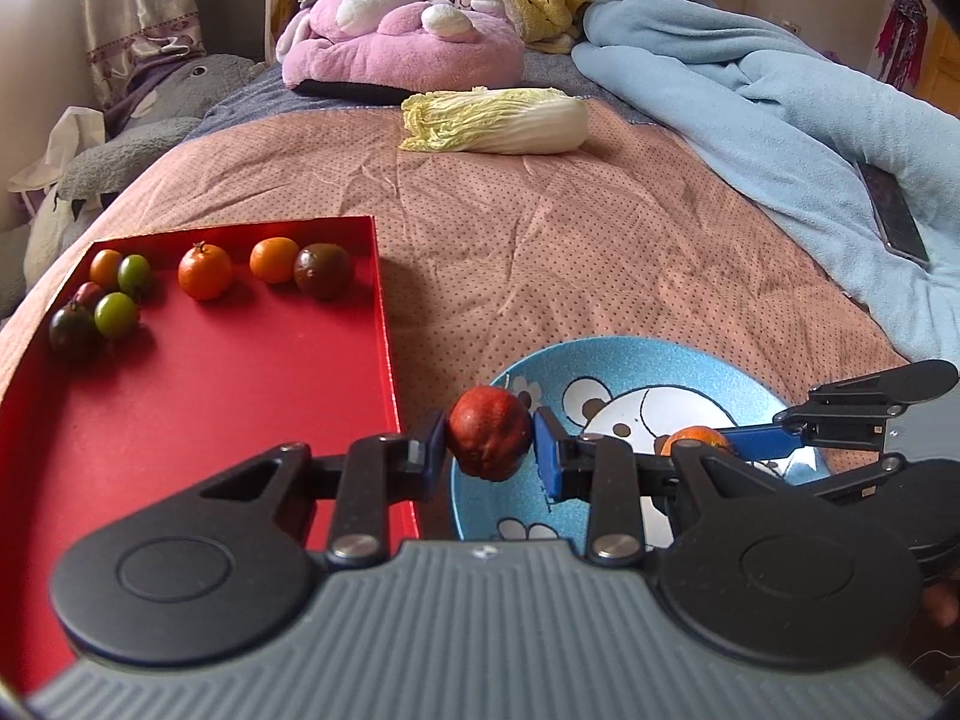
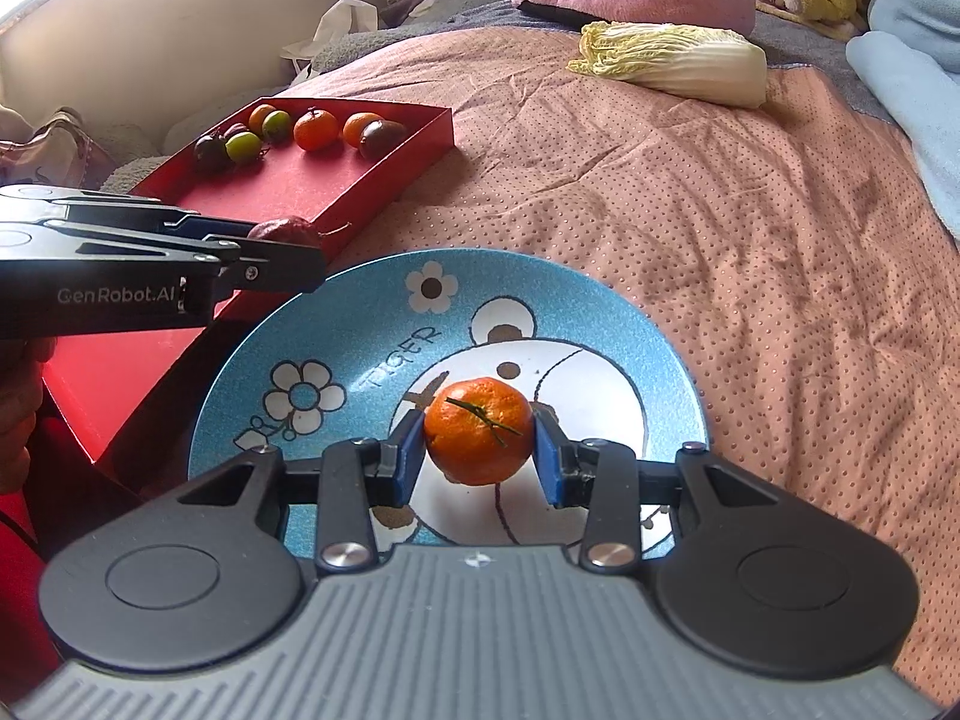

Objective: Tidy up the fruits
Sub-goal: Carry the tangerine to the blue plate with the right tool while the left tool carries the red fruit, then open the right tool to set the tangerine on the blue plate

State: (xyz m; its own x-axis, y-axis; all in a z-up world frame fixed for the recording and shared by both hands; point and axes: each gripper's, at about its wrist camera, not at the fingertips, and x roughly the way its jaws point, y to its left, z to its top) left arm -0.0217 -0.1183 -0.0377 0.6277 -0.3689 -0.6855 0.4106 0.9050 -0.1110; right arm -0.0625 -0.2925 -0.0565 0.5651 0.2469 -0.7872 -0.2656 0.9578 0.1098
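My left gripper point(image 1: 489, 444) is shut on a wrinkled dark red fruit point(image 1: 489, 441), held over the left rim of the blue cartoon plate point(image 1: 660, 360) next to the red tray point(image 1: 228, 396). In the right wrist view that left gripper point(image 2: 282, 252) enters from the left with the dark red fruit point(image 2: 282, 229) at its tip. My right gripper point(image 2: 480, 441) is shut on an orange tangerine point(image 2: 479, 438) above the blue plate point(image 2: 336, 336). The tangerine point(image 1: 696, 438) shows partly behind the left gripper's arm. Several small fruits point(image 1: 204, 270) lie along the tray's far end.
The pink dotted bedspread point(image 1: 570, 240) spreads beyond the plate. A napa cabbage point(image 1: 498, 120) lies farther back, with a pink plush cushion point(image 1: 402, 36) behind it. A light blue blanket point(image 1: 750, 96) and a phone point(image 1: 894, 210) lie at the right.
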